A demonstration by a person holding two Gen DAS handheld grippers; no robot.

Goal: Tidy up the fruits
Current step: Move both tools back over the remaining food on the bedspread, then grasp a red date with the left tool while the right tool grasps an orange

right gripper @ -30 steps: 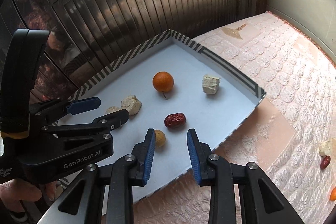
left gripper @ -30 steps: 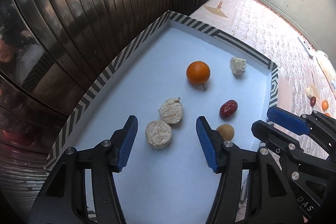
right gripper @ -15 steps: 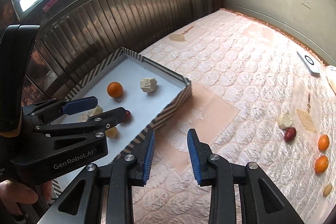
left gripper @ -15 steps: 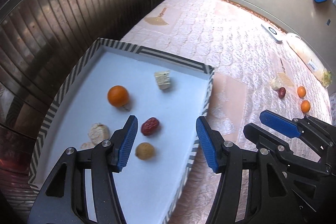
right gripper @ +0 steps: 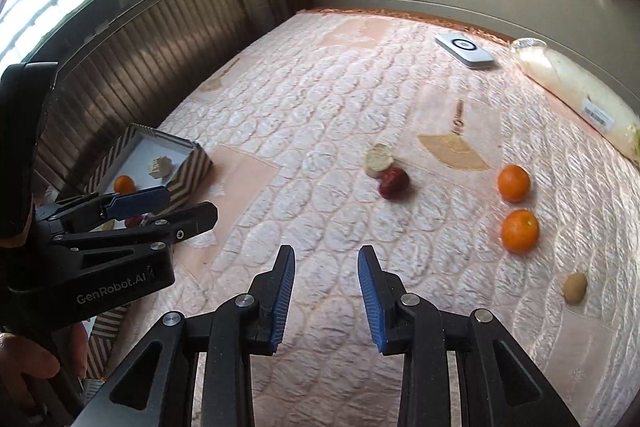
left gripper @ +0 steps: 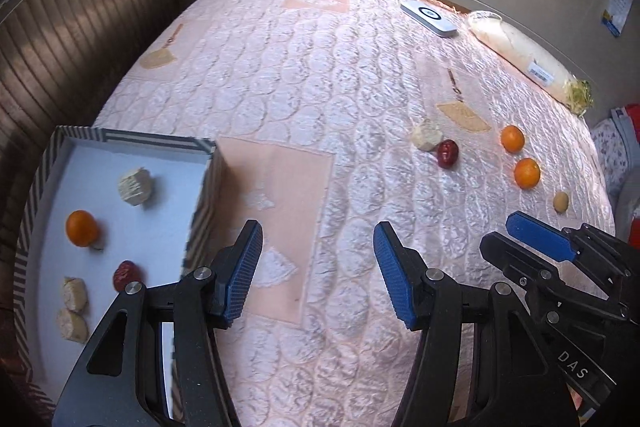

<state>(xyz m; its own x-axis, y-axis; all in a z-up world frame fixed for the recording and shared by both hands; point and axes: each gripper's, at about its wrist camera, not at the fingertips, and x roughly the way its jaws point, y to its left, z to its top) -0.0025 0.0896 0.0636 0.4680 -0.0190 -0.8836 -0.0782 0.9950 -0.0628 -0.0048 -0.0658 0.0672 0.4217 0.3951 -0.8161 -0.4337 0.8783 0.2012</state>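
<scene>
A striped-rim tray [left gripper: 202,193] [right gripper: 196,169] at the left holds an orange [left gripper: 81,228], a red date [left gripper: 126,274], a beige chunk [left gripper: 135,185] and two beige pieces [left gripper: 74,293]. On the pink quilt lie a beige chunk [right gripper: 378,158], a red date [right gripper: 394,183], two oranges [right gripper: 514,183] [right gripper: 520,230] and a small tan fruit [right gripper: 575,287]. My left gripper [left gripper: 318,271] is open and empty over the quilt beside the tray. My right gripper [right gripper: 325,291] is open and empty, short of the loose fruit.
A white flat device [right gripper: 465,50] and a long wrapped white vegetable [right gripper: 576,95] lie at the far side by the wall. Dark ribbed metal panels [right gripper: 140,59] stand to the left behind the tray. The quilt [right gripper: 320,99] spreads wide between tray and fruit.
Both grippers have swung right, away from the tray and toward the loose fruit on the quilt. Both stay open and empty.
</scene>
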